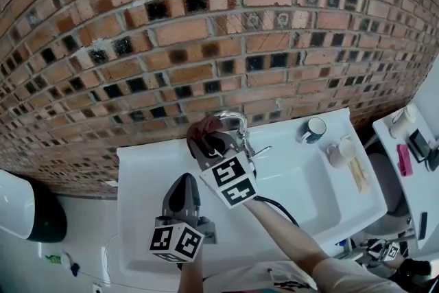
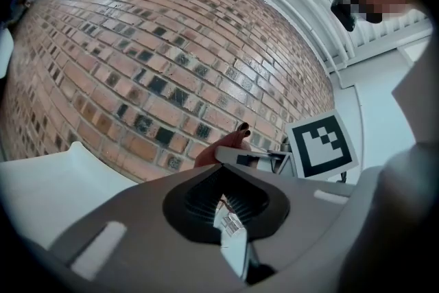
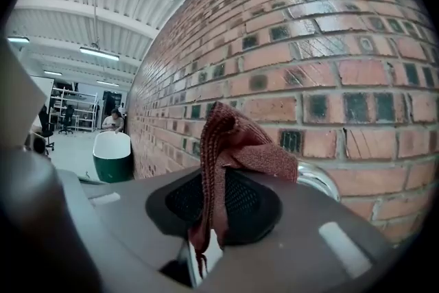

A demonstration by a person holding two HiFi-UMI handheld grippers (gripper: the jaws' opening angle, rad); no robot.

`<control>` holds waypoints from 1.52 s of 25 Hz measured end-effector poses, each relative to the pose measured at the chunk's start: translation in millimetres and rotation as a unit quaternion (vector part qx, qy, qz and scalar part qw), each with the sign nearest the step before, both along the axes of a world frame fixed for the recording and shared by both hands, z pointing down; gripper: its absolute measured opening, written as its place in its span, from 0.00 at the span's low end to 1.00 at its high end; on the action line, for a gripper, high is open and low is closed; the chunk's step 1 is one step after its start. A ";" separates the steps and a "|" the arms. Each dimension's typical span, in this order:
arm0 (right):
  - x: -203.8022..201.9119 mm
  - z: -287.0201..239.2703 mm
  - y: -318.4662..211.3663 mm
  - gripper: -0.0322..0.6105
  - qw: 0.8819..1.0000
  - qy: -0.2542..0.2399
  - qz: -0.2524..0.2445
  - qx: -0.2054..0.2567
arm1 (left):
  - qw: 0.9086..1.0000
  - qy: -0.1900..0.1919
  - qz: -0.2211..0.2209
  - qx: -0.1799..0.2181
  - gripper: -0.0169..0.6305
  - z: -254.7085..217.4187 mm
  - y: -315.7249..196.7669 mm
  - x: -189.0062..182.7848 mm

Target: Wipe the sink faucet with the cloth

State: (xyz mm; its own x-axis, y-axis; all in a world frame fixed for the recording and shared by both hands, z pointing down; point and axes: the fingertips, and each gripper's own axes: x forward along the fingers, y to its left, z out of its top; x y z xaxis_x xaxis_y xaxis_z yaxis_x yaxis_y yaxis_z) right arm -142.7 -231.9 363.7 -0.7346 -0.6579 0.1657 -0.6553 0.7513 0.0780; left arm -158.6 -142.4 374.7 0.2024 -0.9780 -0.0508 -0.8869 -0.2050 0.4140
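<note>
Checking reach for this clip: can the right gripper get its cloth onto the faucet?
Probably yes. The right gripper holds the cloth right beside the faucet, and nothing stands between them.

The white sink (image 1: 144, 175) carries on its right rim a dark mug (image 1: 315, 130), a pale cup (image 1: 341, 151) and a yellowish bar (image 1: 358, 175).
</note>
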 end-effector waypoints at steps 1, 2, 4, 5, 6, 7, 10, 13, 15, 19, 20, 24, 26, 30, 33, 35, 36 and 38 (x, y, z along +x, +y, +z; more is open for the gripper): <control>0.3 1.2 -3.0 0.12 1.000 0.003 0.003 -0.004 | 1.000 -0.001 -0.001 -0.002 0.03 -0.5 0.8 0.1; 1.0 3.1 -5.5 0.12 1.000 0.006 0.005 -0.009 | 1.000 -0.002 -0.002 -0.004 0.03 -0.7 1.5 -0.3; 1.8 6.1 -9.5 0.12 1.000 0.013 0.008 -0.011 | 1.000 -0.003 -0.006 -0.004 0.03 -1.6 2.1 -2.5; 2.3 6.1 -10.6 0.12 1.000 0.015 0.010 -0.008 | 1.000 -0.003 -0.007 -0.003 0.03 -2.6 2.3 -3.6; 3.8 4.4 -11.4 0.12 1.000 0.016 0.013 -0.003 | 1.000 -0.003 -0.009 -0.002 0.03 -3.6 2.8 -4.4; 6.9 0.8 -12.6 0.12 1.000 0.013 0.020 0.004 | 1.000 -0.003 -0.009 0.000 0.03 -4.4 3.4 -5.0; 26.3 -17.0 -22.6 0.12 0.998 -0.008 0.055 0.024 | 1.000 -0.003 -0.008 0.007 0.03 -5.2 4.2 -5.8; 53.2 -28.1 -35.9 0.12 0.995 -0.021 0.090 0.024 | 1.000 -0.003 -0.008 0.012 0.03 -5.5 4.6 -5.2; 72.6 -30.6 -41.3 0.12 0.993 -0.030 0.112 0.021 | 1.000 -0.005 -0.008 0.006 0.03 -6.8 4.6 -2.9; 113.6 -21.0 -43.3 0.12 0.986 -0.020 0.165 0.026 | 1.000 -0.003 0.000 0.001 0.03 -2.0 3.5 4.3; 121.5 -15.2 -43.8 0.12 0.984 -0.015 0.175 0.023 | 1.000 -0.001 0.001 0.001 0.03 -0.1 2.6 4.2; 143.5 13.0 -46.1 0.12 0.979 0.014 0.204 0.003 | 1.000 0.002 0.007 -0.002 0.03 3.1 -3.1 7.5; 145.1 36.6 -44.4 0.12 0.978 0.029 0.206 -0.022 | 1.000 0.004 0.011 -0.012 0.03 7.1 -4.2 11.0; 113.6 92.3 -39.2 0.12 0.980 0.060 0.171 -0.086 | 1.000 0.006 0.008 -0.025 0.03 15.3 -7.5 8.6; 90.5 127.4 -40.2 0.12 0.973 0.026 0.157 -0.164 | 1.000 0.009 0.002 -0.027 0.03 20.7 -10.1 1.5; 88.3 139.6 -42.4 0.12 0.966 0.000 0.166 -0.200 | 0.999 0.008 -0.006 -0.032 0.03 24.7 -9.7 -6.4; 89.0 142.6 -43.8 0.12 0.964 -0.003 0.169 -0.206 | 0.999 0.009 -0.011 -0.034 0.03 27.3 -10.0 -11.0; 91.7 146.5 -46.5 0.12 0.962 -0.001 0.173 -0.210 | 0.999 0.010 -0.020 -0.040 0.03 33.3 -11.6 -19.2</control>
State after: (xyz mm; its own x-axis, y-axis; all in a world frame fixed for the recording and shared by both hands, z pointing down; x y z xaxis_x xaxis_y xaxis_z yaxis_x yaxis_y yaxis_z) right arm -51.0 -278.4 510.2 -0.4839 -0.7385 0.4696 -0.8719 0.4531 -0.1860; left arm -177.8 -154.0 407.9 0.1629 -0.9864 0.0236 -0.8849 -0.1355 0.4457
